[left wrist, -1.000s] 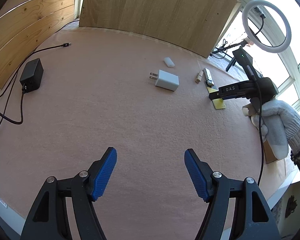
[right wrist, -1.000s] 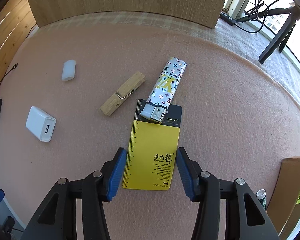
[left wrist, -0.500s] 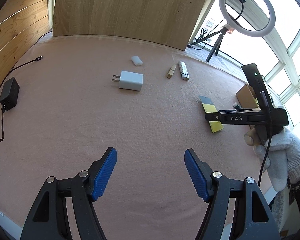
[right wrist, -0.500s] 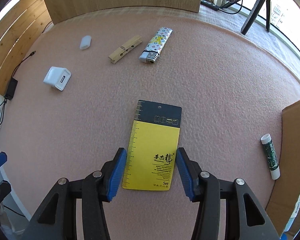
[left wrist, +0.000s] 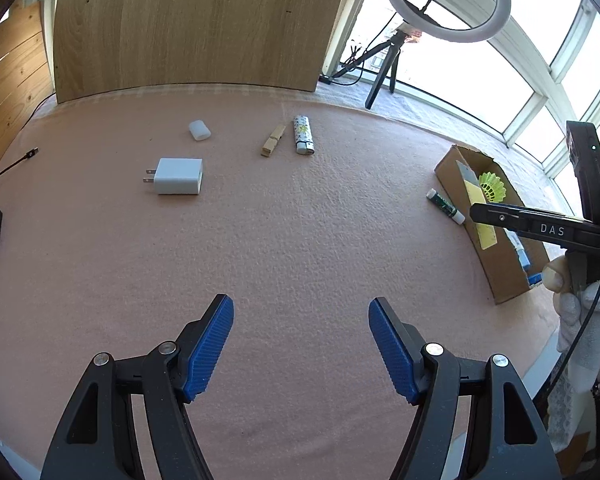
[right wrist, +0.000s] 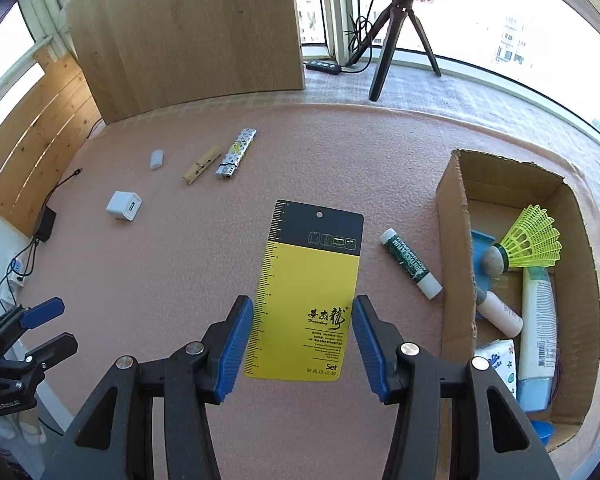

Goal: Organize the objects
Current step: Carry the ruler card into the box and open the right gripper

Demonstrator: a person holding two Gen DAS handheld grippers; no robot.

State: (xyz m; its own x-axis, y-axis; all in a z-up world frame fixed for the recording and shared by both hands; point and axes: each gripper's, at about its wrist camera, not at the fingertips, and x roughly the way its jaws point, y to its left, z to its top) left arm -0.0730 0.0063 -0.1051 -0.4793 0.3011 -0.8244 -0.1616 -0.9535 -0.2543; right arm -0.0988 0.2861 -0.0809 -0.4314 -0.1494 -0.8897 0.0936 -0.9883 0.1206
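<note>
While the open brown cardboard box (right wrist: 456, 248) is hiding part of its contents behind its wall, the right gripper (right wrist: 302, 340) is clamping the yellow-and-black card (right wrist: 312, 280) above the pink cloth, and the left gripper (left wrist: 301, 350) is gaping empty.

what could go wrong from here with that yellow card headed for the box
1. The right gripper pinches the thin yellow card only by its side edges, so it could bow or slip out.
2. The green tube lies on the mat right beside the cardboard box; a low pass might knock it.
3. The box already holds a shuttlecock and a bottle, so the card may land propped on them instead of flat.
</note>
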